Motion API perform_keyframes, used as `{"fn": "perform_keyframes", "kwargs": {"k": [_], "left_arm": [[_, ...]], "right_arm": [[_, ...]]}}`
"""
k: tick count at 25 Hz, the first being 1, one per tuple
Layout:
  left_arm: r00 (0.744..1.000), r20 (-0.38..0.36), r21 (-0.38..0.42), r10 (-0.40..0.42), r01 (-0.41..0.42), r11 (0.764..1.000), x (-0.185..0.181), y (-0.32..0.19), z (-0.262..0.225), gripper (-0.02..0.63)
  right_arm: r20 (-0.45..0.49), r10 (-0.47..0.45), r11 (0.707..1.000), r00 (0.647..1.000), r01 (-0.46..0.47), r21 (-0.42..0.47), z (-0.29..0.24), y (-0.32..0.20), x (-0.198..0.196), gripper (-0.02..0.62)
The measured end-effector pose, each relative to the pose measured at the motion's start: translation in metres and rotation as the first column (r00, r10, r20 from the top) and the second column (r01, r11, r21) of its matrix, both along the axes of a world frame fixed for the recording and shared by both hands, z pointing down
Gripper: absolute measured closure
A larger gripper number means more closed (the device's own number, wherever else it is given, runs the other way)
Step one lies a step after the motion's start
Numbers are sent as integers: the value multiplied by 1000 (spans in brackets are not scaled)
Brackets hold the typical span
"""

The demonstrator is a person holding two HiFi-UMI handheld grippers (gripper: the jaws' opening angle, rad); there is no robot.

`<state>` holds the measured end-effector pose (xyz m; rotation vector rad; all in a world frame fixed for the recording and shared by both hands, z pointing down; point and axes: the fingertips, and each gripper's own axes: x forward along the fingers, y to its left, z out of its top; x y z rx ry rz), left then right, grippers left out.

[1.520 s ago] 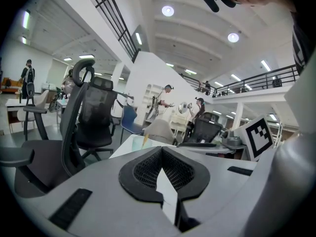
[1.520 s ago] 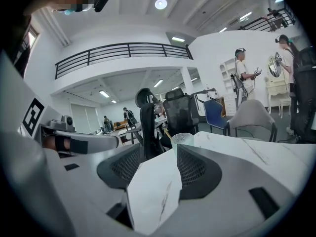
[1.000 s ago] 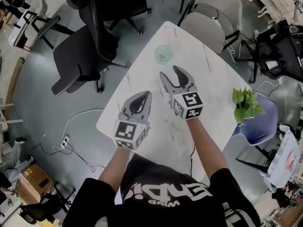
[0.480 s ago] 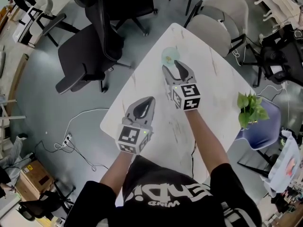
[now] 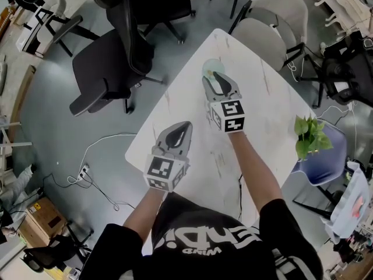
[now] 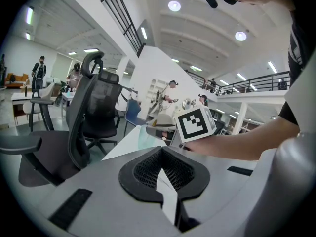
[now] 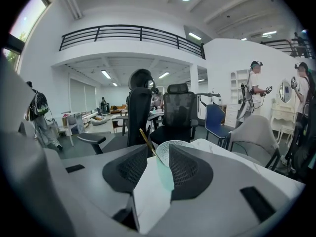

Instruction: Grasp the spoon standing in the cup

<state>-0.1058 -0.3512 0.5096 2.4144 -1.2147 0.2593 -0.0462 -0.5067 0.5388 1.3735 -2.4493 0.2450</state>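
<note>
Risk, foremost: right gripper knocking over the cup. Its jaws have just been closing and stand half-closed with a gap left. In the right gripper view the spoon handle rises in that gap, close by the pad at that view's left, not yet pinched from both sides. Cup rim lies partly behind the other jaw, so a further squeeze may catch the cup wall along with the handle, or shove the cup along the table

Risk, second: handle thin and leaning. Pads closing off-centre could swing it round the rim and out of the gap, or take it so near its top that it pivots on lifting

Risk, third: cup stands near the table's edge. A push that way could send it off

Left gripper: jaws clenched, nothing in them, over the near part of the table, well apart from the cup

Container, one: cup, pale green, translucent, upright
Contents: spoon, standing slantwise, bowl end down inside
Liquid or other contents: cannot be told
</note>
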Motion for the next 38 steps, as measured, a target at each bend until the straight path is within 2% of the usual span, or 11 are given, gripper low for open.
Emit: {"fn": "perform_keyframes", "kwargs": {"k": [7,15,28,38], "left_arm": [[1000,-4,-2,2,-2,1000,-4,-3,1,592],[999,-32,-14,4,-4,1000,-4,-7,2,592],[999,-45,-19,19,-20,1000,-5,-3,-1,592],[998,-48,-11,32,-33,999,3,10,-11,592]], "right_arm": [[-21,25,1000,999,-25,-12,3,-1,4,546],[-36,66,998,997,-66,10,-3,-2,16,565],[-51,85,995,995,-81,66,-21,-4,18,580],[-26,79,987,997,-75,140,-62,10,26,580]]}}
